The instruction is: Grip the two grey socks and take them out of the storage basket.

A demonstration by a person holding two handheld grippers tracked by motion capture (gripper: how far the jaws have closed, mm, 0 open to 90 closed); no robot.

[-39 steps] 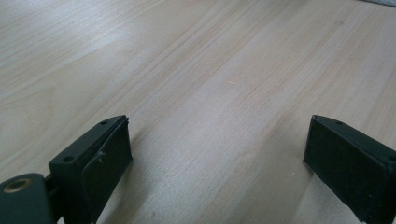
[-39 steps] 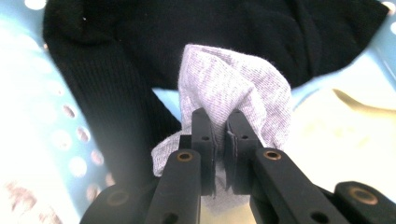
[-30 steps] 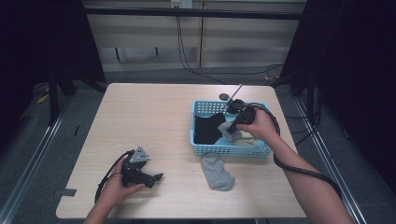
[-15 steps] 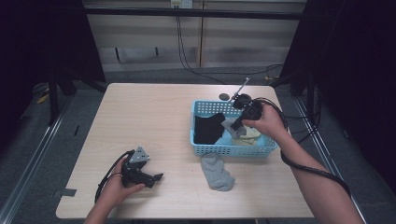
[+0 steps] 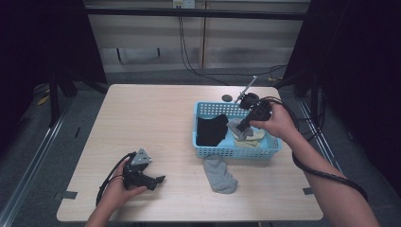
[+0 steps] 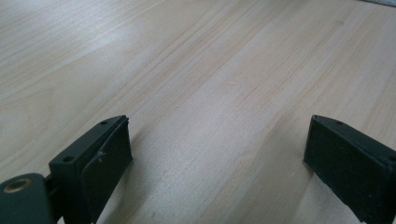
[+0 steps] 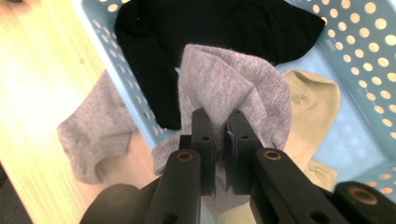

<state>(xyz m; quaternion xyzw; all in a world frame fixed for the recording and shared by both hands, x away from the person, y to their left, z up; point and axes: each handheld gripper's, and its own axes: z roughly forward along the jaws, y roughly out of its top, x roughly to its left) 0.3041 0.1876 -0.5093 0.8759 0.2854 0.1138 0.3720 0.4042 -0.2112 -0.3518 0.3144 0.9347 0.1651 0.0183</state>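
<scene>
Right tool: I see my right tool (image 7: pixel 218 122) with its jaws pinched nearly together on a fold of the grey sock (image 7: pixel 233 88), and in the high view the right tool (image 5: pixel 242 126) sits above the basket's middle.
Grey sock: it hangs bunched from the jaws, lifted over the blue basket (image 7: pixel 369 37); in the high view the grey sock (image 5: pixel 235 127) lies between the black sock and the pale socks.
Left tool: my left tool (image 6: pixel 217 154) has its jaws spread wide with nothing between them, just bare wood; in the high view the left tool (image 5: pixel 160 179) rests low on the table near the front left corner, well apart from the basket.
Basket: the blue basket (image 5: pixel 236 152) stands on the right half of the table (image 5: pixel 142 118), its perforated walls upright.
Black sock: the black sock (image 5: pixel 211 130) lies flat in the basket's left part; in the right gripper view the black sock (image 7: pixel 224 23) is beyond the held one.
Pale socks: the yellowish socks (image 7: pixel 310 100) lie on the basket floor beside the held sock.
Second grey sock: another grey sock (image 5: pixel 220 173) lies on the table just outside the basket's near wall; I see that second grey sock (image 7: pixel 98 140) past the basket wall too.
</scene>
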